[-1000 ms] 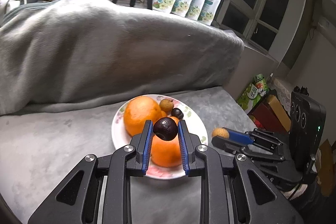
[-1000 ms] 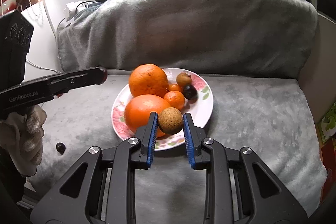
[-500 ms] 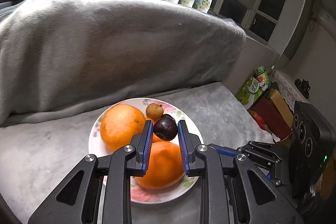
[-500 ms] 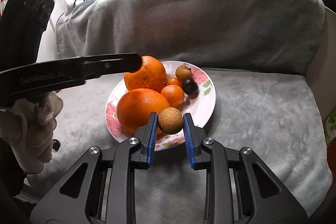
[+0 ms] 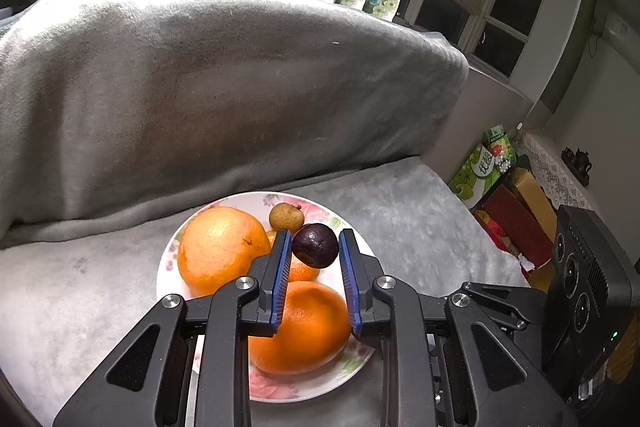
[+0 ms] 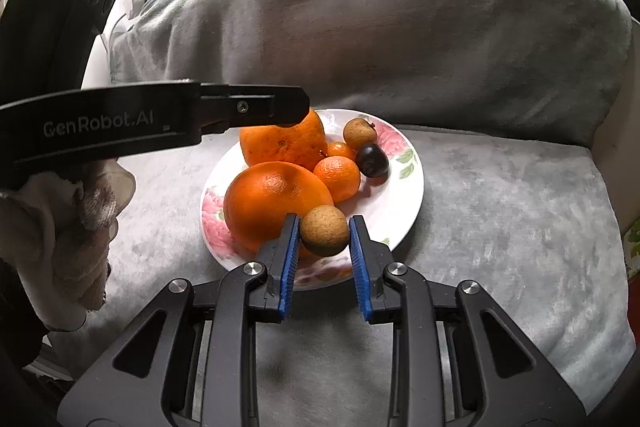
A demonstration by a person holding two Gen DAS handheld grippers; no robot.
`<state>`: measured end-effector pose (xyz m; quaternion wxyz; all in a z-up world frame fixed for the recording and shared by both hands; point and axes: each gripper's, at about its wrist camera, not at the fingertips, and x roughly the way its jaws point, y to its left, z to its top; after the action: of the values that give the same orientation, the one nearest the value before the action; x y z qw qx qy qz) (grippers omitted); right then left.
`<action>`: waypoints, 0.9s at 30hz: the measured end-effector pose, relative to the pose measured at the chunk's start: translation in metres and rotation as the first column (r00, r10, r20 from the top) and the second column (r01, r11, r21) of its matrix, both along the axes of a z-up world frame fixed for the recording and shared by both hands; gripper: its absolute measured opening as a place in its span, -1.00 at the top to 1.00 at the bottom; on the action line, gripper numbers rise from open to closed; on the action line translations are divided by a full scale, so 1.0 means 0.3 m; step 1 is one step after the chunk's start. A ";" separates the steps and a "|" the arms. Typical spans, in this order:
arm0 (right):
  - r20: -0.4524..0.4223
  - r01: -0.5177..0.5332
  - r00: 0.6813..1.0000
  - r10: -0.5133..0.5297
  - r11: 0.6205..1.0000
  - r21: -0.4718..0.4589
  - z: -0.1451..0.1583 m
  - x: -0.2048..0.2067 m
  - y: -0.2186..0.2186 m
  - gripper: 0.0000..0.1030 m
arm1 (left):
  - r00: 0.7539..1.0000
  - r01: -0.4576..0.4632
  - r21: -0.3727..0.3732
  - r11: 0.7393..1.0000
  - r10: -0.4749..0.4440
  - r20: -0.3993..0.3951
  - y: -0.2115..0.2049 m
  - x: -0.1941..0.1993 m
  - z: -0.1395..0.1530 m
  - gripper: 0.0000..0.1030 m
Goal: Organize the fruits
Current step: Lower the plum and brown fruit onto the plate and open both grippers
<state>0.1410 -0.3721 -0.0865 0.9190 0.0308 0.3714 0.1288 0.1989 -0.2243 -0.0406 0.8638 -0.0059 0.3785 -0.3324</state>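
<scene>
Two fruits in hand, one per gripper, both over the plate.

Left wrist view: left gripper (image 5: 315, 239) nearly closed, pads pinching a dark purple fruit (image 5: 315, 245) dead ahead at 12 o'clock; the fruit is round, so no long axis to align; it hangs above the floral plate (image 5: 248, 201), with the near orange (image 5: 304, 327) under it at 6 o'clock and the far orange (image 5: 220, 247) at 9 o'clock; a small tan fruit (image 5: 286, 215) sits on the plate at 11 o'clock; bare china shows only in a thin strip at 3 o'clock, so a drop here likely lands on citrus and may roll.

Right wrist view: right gripper (image 6: 324, 223) has just been easing open, with a tan longan (image 6: 324, 231) between the pads and apparently touching both; a release looks started; the fruit is over the plate's near rim, hard against the near orange at 10 o'clock; open china lies at 1 o'clock, short of the mandarin (image 6: 337, 177) and the plated dark fruit (image 6: 372, 161); the left gripper crosses from 9 o'clock over the far orange; the right hand is nearer that open patch.
</scene>
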 end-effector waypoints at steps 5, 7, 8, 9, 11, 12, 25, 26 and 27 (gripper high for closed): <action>0.037 0.004 0.999 -0.004 1.000 0.002 0.022 -0.014 0.000 -0.27 | 1.000 0.001 0.004 1.000 -0.001 0.017 0.000 -0.007 0.011 0.35; 0.041 0.004 0.999 -0.004 1.000 0.001 0.028 -0.016 0.000 -0.38 | 1.000 -0.005 0.007 1.000 0.005 0.024 -0.001 -0.009 0.016 0.25; 0.042 0.004 0.999 -0.004 1.000 0.000 0.030 -0.017 0.001 -0.44 | 1.000 -0.008 0.007 1.000 0.007 0.025 0.000 -0.009 0.019 0.03; 0.046 0.006 0.999 -0.005 1.000 -0.003 0.033 -0.020 0.001 -0.53 | 1.000 -0.011 0.003 1.000 0.011 0.028 0.002 -0.011 0.022 -0.16; 0.055 0.008 0.998 -0.008 1.000 -0.007 0.037 -0.027 0.002 -0.63 | 0.999 -0.011 -0.002 1.000 0.011 0.035 0.004 -0.015 0.028 -0.24; 0.059 0.010 0.998 -0.009 1.000 -0.007 0.040 -0.030 0.002 -0.69 | 0.999 -0.008 0.000 1.000 0.008 0.036 0.002 -0.017 0.030 -0.36; 0.092 0.045 0.995 -0.046 0.999 0.012 0.071 -0.057 -0.020 -0.92 | 0.997 -0.068 0.017 0.998 0.067 0.039 0.012 -0.037 0.056 -0.56; 0.094 0.047 0.994 -0.048 0.999 0.014 0.074 -0.058 -0.020 -0.93 | 0.997 -0.068 0.018 0.998 0.067 0.040 0.011 -0.040 0.058 -0.56; 0.097 0.049 0.994 -0.050 0.999 0.016 0.077 -0.061 -0.019 -0.95 | 0.997 -0.069 0.019 0.997 0.068 0.043 0.011 -0.043 0.059 -0.56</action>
<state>0.1228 -0.3776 -0.0635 0.9386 0.0399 0.3245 0.1098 0.1861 -0.2210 -0.0231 0.8825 -0.0031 0.3632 -0.2988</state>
